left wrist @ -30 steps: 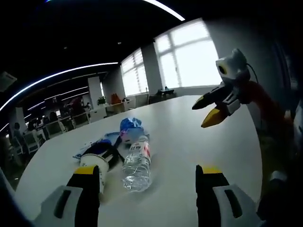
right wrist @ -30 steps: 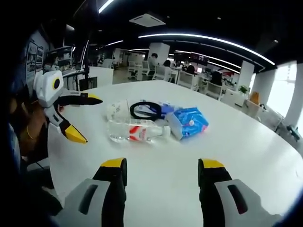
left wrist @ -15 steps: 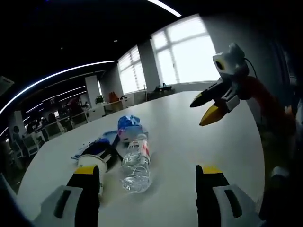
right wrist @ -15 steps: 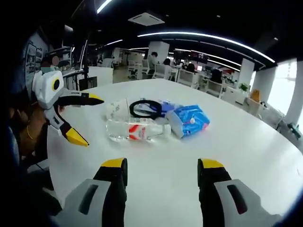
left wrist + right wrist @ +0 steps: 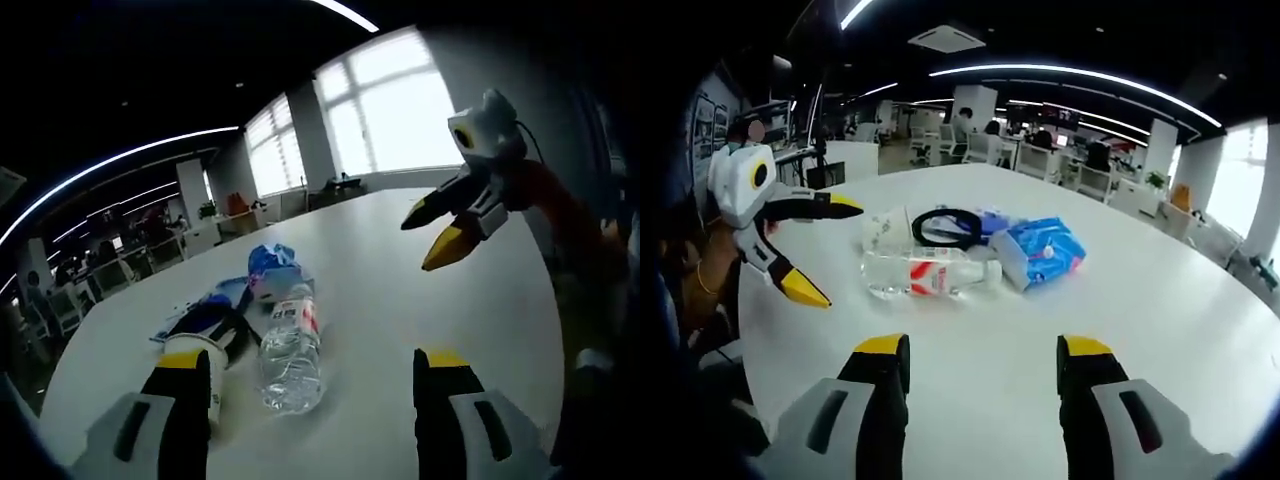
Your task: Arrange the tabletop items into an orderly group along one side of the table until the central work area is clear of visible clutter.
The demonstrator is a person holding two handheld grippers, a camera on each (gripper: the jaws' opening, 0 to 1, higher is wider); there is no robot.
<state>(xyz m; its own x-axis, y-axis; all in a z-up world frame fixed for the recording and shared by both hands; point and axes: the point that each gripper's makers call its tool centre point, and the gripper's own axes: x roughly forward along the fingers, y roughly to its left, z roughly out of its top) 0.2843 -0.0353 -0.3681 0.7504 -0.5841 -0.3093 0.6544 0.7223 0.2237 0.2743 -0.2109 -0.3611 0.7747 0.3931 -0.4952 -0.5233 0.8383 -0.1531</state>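
We see the clutter bunched mid-counter: a clear bottle on its side, red label up, touching a paper cup that also lies down with a black ring at its mouth, maybe a lid, too blurred to tell. Blue pack sits just beside the bottle's cap end. In the left gripper view, bottle, cup, pack sit ahead of the left gripper, fingers wide, holding nothing. Right gripper fingers also wide, empty, above bare white counter. Each gripper shows in the other view, left, right, fingers spread, hovering apart from the items.
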